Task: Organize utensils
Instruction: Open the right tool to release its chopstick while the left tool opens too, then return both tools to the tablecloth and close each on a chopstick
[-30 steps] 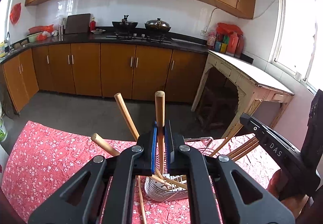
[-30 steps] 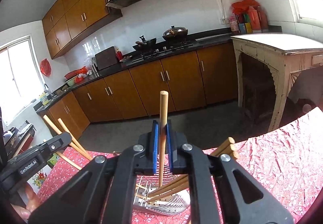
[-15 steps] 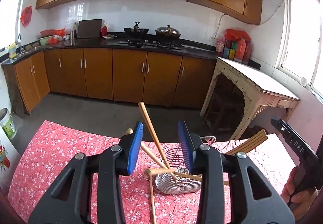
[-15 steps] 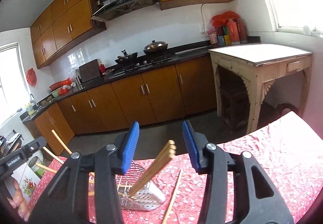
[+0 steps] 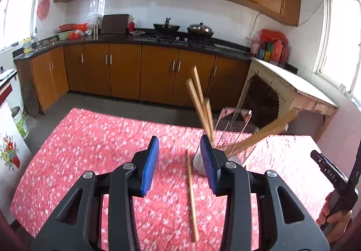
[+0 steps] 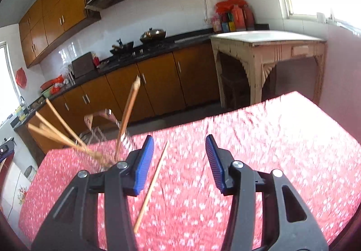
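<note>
Two grippers stand over a table with a red flowered tablecloth (image 5: 94, 138), each with its blue-padded jaws apart and nothing clamped between them. The left gripper (image 5: 179, 160) has just been opening its jaws, and the lone chopstick (image 5: 191, 196) lying flat on the cloth shows in the gap between the pads, touching neither. The right gripper (image 6: 179, 158) has likewise just been opening; in its view the same loose chopstick (image 6: 151, 185) lies slantwise on the cloth just beside the left pad, free of it. At the right edge of the left wrist view a hand (image 5: 334, 217) grips the handle of the other gripper.

Just beyond the left gripper's right pad stands the metal wire utensil holder (image 5: 227, 138), on the cloth near the table's far edge. Several wooden chopsticks (image 5: 199, 104) stick up out of it and lean apart, some toward the left, a blurred bunch toward the right. From the right wrist the holder (image 6: 123, 140) sits left of the jaws, with one pair upright and others fanned out low to the left.

Farther off run brown base cabinets (image 5: 158, 74) under a dark countertop (image 5: 140, 37), with a wok and a lidded pan on the stove. A pale wooden side table (image 6: 266, 47) stands at the right.
</note>
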Tool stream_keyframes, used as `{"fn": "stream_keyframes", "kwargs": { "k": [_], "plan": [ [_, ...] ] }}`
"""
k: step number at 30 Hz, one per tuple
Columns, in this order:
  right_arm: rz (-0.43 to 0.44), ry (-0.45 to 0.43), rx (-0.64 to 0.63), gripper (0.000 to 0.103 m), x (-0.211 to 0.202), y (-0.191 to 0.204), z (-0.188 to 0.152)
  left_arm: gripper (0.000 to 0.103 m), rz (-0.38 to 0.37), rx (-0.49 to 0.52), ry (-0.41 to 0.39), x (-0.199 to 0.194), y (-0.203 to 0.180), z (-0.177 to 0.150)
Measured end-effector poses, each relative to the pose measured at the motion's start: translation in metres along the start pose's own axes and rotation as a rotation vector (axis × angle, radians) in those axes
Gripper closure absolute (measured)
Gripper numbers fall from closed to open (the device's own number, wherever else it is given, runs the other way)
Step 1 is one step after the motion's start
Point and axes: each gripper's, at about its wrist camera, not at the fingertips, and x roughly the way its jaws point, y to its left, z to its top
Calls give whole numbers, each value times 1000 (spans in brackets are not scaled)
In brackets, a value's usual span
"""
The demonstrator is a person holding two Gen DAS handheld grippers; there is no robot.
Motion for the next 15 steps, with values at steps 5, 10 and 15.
{"fn": "stream_keyframes", "kwargs": {
  "k": [5,10,15],
  "plan": [
    [30,132,-14,56,36,18,-49,62,31,18,89,25,8,-40],
    [50,246,-59,56,71,48,-87,62,25,47,195,66,6,-71],
    [44,327,-113,57,98,69,-106,62,13,75,284,102,-2,-97]
  ]
}}
